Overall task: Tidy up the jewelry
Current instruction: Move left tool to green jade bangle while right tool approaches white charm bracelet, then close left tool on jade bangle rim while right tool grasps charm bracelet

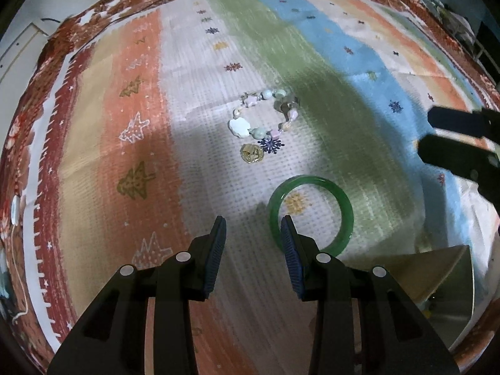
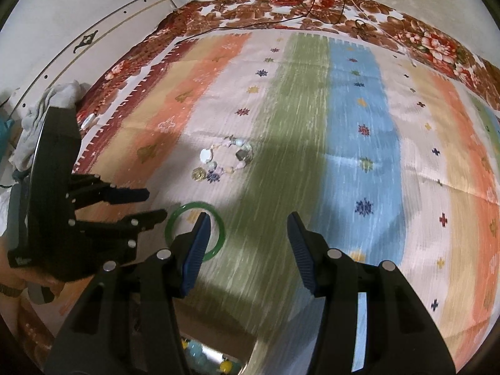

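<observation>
Green jade-like bangle (image 1: 311, 215) lies flat on the striped multicolour cloth (image 1: 193, 100), lower centre of the left wrist view, just right of the left gripper (image 1: 253, 223) tips. Left gripper jaws are apart, nothing between them; its right blue ribbed pad (image 1: 290, 250) overlaps the bangle's left rim in frame, contact cannot be told. In the right wrist view the same bangle (image 2: 215, 237) sits lower left, partly hidden behind the left finger of the right gripper (image 2: 248, 220). Right gripper jaws also spread wide, empty, over the green stripe. The left gripper (image 2: 156, 206) shows at left of the right wrist view, its tips just beside the bangle's left edge; the right gripper (image 1: 426, 131) shows at the right edge of the left wrist view, well apart from the bangle.

Further out: a beaded bracelet of pale green, pink and white stones (image 1: 265, 115) lies in a loop at frame centre of the left wrist view, on the whitish stripe, apart from the bangle. A small gold round charm (image 1: 251, 153) sits just below the loop. Same bracelet (image 2: 228, 159) is centre left in the right wrist view.

Open box with a shiny lid (image 1: 443, 281) at lower right of the left wrist view; coloured beads (image 2: 203, 356) inside it show at the bottom edge of the right wrist view. Floral red-brown blanket (image 2: 281, 9) borders the cloth along the top. Crumpled white cloth (image 2: 53, 103) at upper left.
</observation>
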Available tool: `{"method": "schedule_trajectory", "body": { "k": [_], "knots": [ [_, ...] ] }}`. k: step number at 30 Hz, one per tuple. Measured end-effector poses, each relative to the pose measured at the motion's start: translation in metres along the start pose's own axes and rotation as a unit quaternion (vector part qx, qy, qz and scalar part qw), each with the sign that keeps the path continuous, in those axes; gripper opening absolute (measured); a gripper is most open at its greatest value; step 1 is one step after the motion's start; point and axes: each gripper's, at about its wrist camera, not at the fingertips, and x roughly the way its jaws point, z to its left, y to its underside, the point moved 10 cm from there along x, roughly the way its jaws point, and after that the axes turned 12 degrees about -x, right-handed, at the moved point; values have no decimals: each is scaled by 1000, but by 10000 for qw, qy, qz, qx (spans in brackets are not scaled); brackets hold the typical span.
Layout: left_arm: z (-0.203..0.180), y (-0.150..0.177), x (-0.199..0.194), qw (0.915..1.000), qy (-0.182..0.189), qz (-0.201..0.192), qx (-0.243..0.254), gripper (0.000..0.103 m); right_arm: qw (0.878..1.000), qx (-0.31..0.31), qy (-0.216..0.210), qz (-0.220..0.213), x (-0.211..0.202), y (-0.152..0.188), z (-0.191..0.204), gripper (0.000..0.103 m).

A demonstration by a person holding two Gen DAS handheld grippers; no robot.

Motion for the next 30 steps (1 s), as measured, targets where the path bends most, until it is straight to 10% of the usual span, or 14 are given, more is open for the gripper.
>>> {"method": "schedule_trajectory", "body": {
  "k": [12,30],
  "knots": [
    [-3,-2,24,9996,37,233,169,39,9991,-402,77,80,47,-30,-3,51],
    [17,-5,30,9991,190,379,-85,8,9915,-1260,316,96,95,-55,4,37]
  ]
}}
